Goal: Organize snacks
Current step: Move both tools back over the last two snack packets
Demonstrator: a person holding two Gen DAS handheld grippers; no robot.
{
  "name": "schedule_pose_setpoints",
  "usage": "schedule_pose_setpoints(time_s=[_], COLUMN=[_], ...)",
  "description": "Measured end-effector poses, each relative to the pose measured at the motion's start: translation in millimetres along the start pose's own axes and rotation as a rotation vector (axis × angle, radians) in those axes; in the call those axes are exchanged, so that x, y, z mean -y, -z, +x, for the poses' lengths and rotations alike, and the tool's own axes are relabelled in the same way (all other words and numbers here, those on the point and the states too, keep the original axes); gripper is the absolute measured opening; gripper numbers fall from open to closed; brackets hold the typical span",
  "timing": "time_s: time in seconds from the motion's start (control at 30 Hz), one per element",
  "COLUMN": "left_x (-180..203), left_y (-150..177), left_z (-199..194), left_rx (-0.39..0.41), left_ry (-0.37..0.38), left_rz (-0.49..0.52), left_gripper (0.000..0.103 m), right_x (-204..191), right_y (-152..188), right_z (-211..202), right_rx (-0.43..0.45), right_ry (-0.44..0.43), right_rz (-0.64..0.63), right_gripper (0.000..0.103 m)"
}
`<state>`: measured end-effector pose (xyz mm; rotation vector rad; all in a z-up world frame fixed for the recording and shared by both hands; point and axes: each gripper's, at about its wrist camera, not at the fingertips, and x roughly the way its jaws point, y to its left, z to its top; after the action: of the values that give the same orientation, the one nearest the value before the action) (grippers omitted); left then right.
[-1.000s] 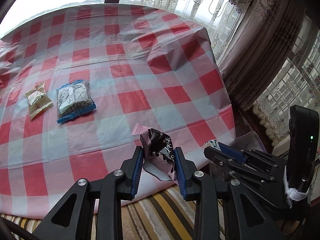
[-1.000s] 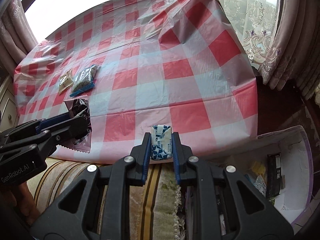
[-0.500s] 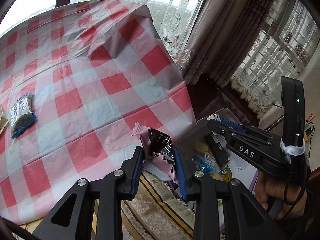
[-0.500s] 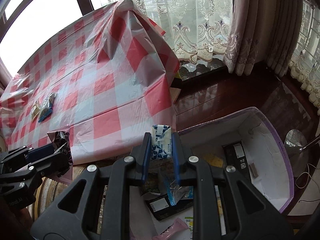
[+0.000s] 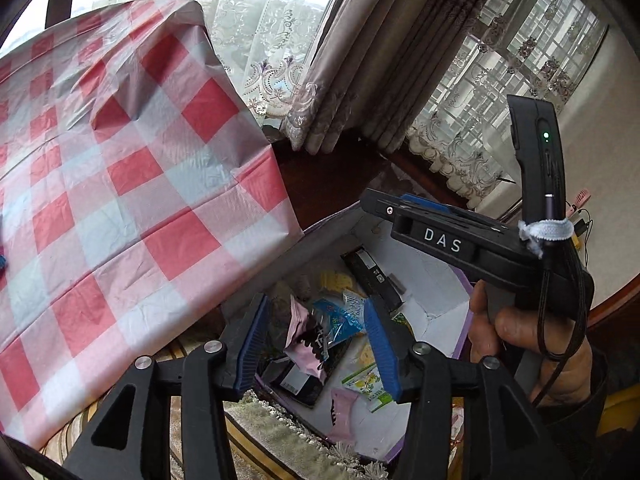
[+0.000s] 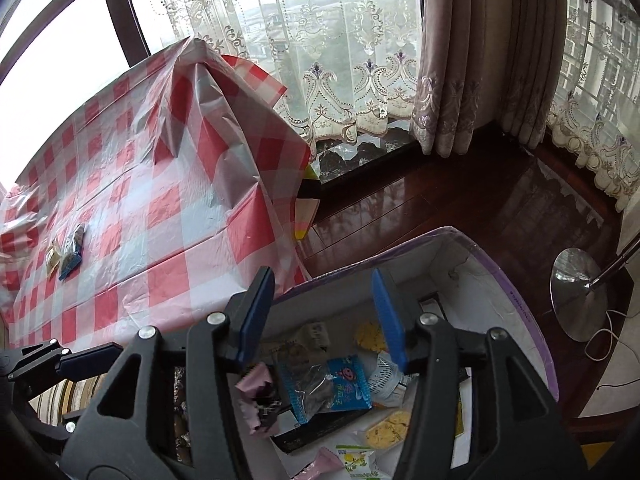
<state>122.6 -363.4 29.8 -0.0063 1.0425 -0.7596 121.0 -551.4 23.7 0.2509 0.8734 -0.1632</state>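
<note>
Both grippers hang open over a white box with a purple rim (image 6: 516, 304) on the floor beside the table; the box also shows in the left wrist view (image 5: 440, 276). My left gripper (image 5: 316, 344) is open and the pink and black snack packet (image 5: 306, 344) lies loose below it among the snacks. My right gripper (image 6: 324, 316) is open and empty above the box. The pink packet (image 6: 258, 396) and a blue packet (image 6: 344, 384) lie among several snacks inside. Two snack packets (image 6: 68, 252) remain on the checked tablecloth (image 6: 160, 200).
The red and white checked cloth hangs over the table edge (image 5: 240, 248) just left of the box. Dark wooden floor (image 6: 460, 196), curtains (image 6: 460, 60) and a lamp base (image 6: 580, 292) lie beyond. A striped rug (image 5: 240, 440) lies below the grippers.
Both grippers swung right from the table to above the box and opened. The pink packet and the white and blue packet dropped out of the jaws into the box.
</note>
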Motion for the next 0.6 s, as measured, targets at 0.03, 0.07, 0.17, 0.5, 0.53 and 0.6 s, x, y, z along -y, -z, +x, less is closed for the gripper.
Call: schedule_pose_setpoints(time_s=[0.03, 0.07, 0.17, 0.5, 0.53, 0.6], left_x=[-2, -3, -8, -5, -5, -7], left_y=[0, 0, -2, -8, -8, -8], left_z=[-1, -2, -5, -49, -53, -62], left_rx=[0.004, 0.009, 0.026, 0.293, 0.325, 0.38], left_ry=[-0.003, -0.007, -0.026, -0.311, -0.364, -0.433], left_rz=[-0.007, -0.012, -0.019, 0.052, 0.066, 0.118], left_gripper=[0.05, 0.05, 0.05, 0.078, 0.083, 0.084], right_x=[0, 0, -4, -28, -32, -42], right_y=[-1, -1, -2, -12, -13, -16], right_z=[-1, -2, -3, -27, -29, -33], right_rx=[0.002, 0.006, 0.011, 0.104, 0.111, 0.129], right_ry=[-0.001, -0.002, -0.006, 0.007, 0.016, 0.052], right_rz=[0.003, 0.004, 0.001, -0.051, -0.06, -0.082], right_gripper=[0.057, 0.059, 0.062, 0.085, 0.088, 0.091])
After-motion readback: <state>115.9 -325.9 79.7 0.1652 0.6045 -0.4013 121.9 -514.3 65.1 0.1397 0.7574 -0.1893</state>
